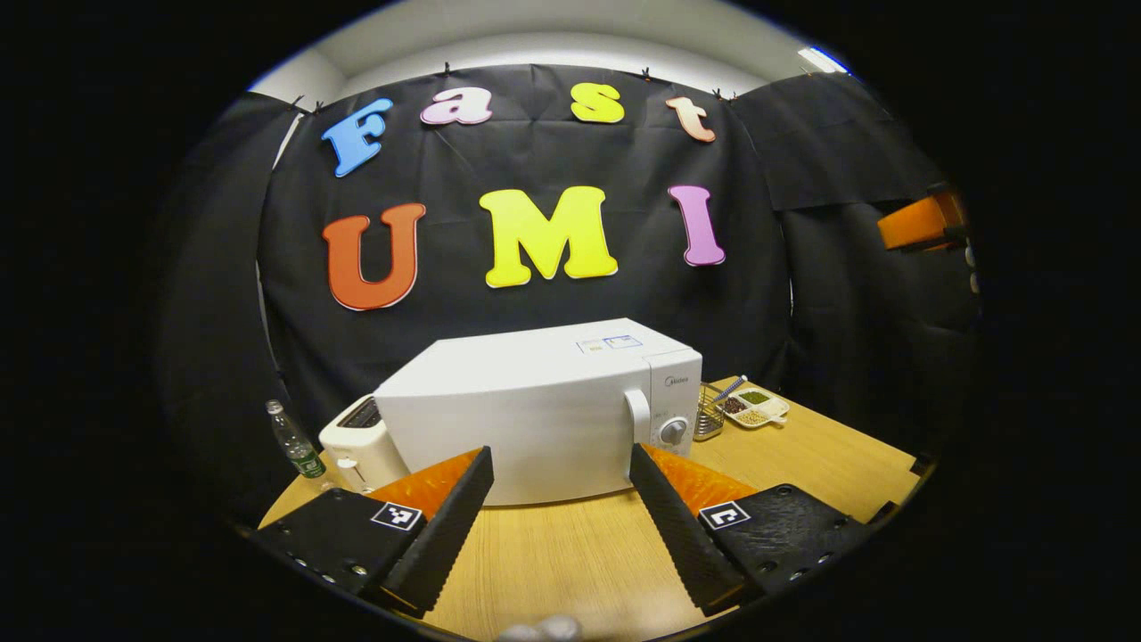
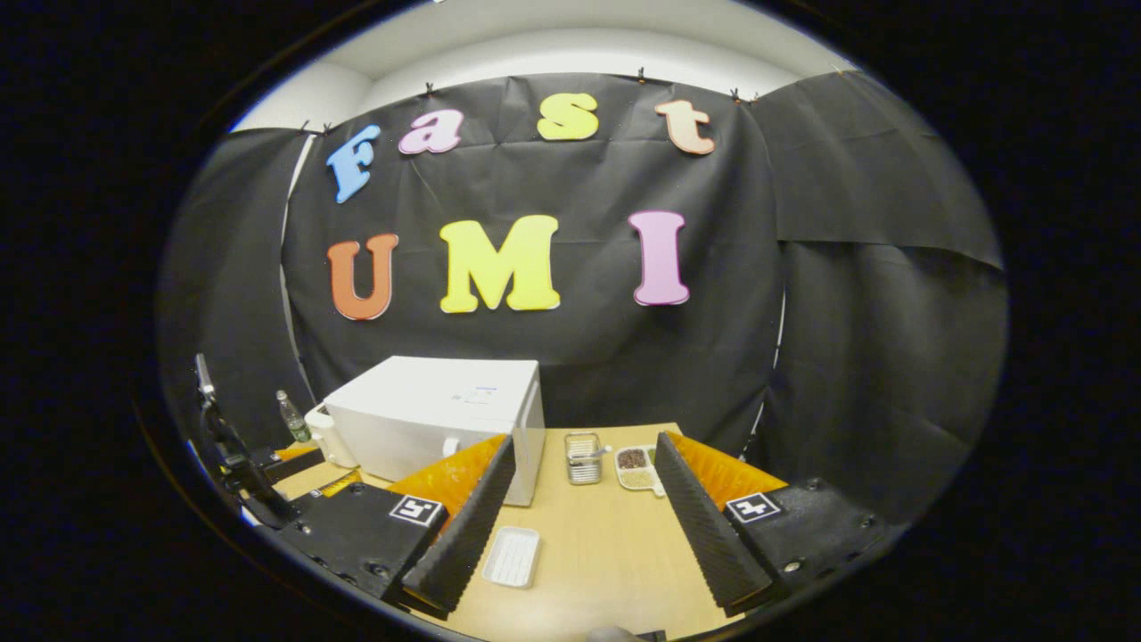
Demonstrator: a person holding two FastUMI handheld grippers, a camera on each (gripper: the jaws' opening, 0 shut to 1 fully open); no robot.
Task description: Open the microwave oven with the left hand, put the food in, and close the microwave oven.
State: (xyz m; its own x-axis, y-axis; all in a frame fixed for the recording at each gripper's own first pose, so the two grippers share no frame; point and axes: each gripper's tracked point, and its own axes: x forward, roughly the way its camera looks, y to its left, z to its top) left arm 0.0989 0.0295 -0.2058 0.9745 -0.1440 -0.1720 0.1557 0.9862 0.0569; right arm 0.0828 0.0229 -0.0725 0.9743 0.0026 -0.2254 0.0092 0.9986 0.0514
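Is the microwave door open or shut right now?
Shut. The white box-shaped microwave oven's door lies flush with its front, with the white handle beside the control panel.

The microwave oven [image 1: 535, 410] had a smooth, matt white casing, the table [image 1: 802, 464] a smooth pale wood-grain top, the basket [image 2: 583, 458] beside it looked like shiny wire metal, the bottle [image 1: 295, 441] clear plastic, and the near tray [image 2: 512, 556] was ribbed white plastic.

We hold the left gripper [image 1: 562, 508] level with its jaws spread wide and nothing between them, and the right gripper [image 2: 579, 526] likewise gaping and empty, both pointing toward twelve o'clock.
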